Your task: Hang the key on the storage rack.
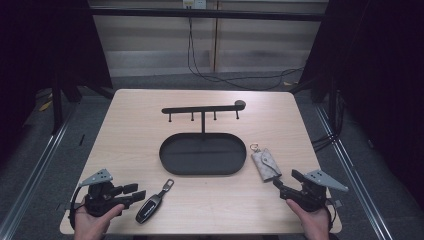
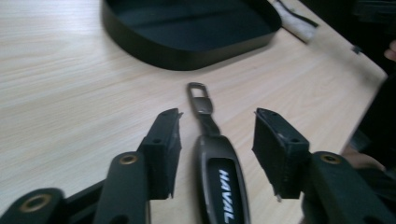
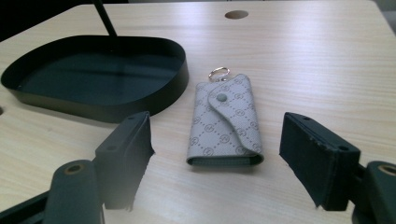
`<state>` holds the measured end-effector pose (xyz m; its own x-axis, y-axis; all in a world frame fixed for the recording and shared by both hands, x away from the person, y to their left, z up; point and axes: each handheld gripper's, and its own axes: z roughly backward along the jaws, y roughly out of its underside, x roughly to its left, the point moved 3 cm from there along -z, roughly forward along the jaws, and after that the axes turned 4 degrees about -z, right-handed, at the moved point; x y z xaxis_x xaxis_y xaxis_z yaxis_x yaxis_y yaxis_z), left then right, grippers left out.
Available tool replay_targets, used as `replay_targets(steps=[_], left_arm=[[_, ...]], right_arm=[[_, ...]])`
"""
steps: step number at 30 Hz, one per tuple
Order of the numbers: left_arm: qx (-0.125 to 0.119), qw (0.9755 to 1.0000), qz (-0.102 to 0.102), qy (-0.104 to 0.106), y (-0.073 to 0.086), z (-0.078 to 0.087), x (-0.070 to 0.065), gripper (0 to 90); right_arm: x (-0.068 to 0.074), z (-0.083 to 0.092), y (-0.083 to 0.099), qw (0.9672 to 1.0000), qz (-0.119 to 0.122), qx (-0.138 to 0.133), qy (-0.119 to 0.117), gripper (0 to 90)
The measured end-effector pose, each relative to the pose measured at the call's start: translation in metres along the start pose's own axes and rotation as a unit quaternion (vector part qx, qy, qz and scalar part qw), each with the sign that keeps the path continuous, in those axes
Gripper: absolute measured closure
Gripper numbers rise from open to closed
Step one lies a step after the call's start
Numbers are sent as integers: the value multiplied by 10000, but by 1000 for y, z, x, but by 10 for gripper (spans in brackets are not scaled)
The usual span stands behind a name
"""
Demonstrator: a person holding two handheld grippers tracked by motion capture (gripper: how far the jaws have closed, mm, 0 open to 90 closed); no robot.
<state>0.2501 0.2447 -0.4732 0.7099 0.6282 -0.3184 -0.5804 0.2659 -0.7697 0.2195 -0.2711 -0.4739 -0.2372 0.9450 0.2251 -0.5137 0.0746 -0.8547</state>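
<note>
Overhead, both tools, left (image 1: 131,192) and right (image 1: 283,186), rest apart on the pale wooden table (image 1: 130,125), dark curtains around.

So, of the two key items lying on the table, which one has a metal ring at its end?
The grey patterned key pouch, right of the black tray, has a round metal ring. The black car key between the left gripper jaws ends in a flat rectangular loop instead.
</note>
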Motion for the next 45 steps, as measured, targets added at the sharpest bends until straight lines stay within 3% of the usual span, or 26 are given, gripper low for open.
replay_targets(steps=[4, 12, 15, 21, 25, 29, 32, 38, 42, 45], left_arm=[[54, 9995, -197, -255, -1, 0, -1, 541], [65, 9992, -216, -345, 0, 0, 1, 545], [277, 9982, -255, -460, 0, -2, -1, 552], [613, 9969, -72, -484, 0, -6, 0, 483], [646, 9969, -212, -387, -6, -4, -5, 482], [906, 9942, -397, -415, -13, -14, -11, 483], [1116, 9926, -350, -327, -19, -18, -15, 478], [1290, 9905, -342, -340, -34, -21, -17, 452], [1303, 9906, -294, -301, -42, -24, -16, 452], [1459, 9880, -392, -337, -47, -26, -16, 464]], right_arm=[[0, 1, 0, 10000, 14, 91, 7, 261], [1, 1, 1, 9993, -27, 360, -26, 241], [3, 4, 2, 9993, 23, 381, -53, 242], [4, 3, 3, 9989, 53, 446, -133, 238], [6, 2, 4, 9985, 90, 519, -146, 230], [5, 1, 4, 9982, 73, 566, -205, 220], [5, 0, 4, 9978, 69, 612, -240, 218], [5, -2, 4, 9975, 78, 659, -228, 218], [6, -2, 5, 9974, 81, 679, -230, 217], [6, -3, 5, 9973, 77, 687, -230, 216]])
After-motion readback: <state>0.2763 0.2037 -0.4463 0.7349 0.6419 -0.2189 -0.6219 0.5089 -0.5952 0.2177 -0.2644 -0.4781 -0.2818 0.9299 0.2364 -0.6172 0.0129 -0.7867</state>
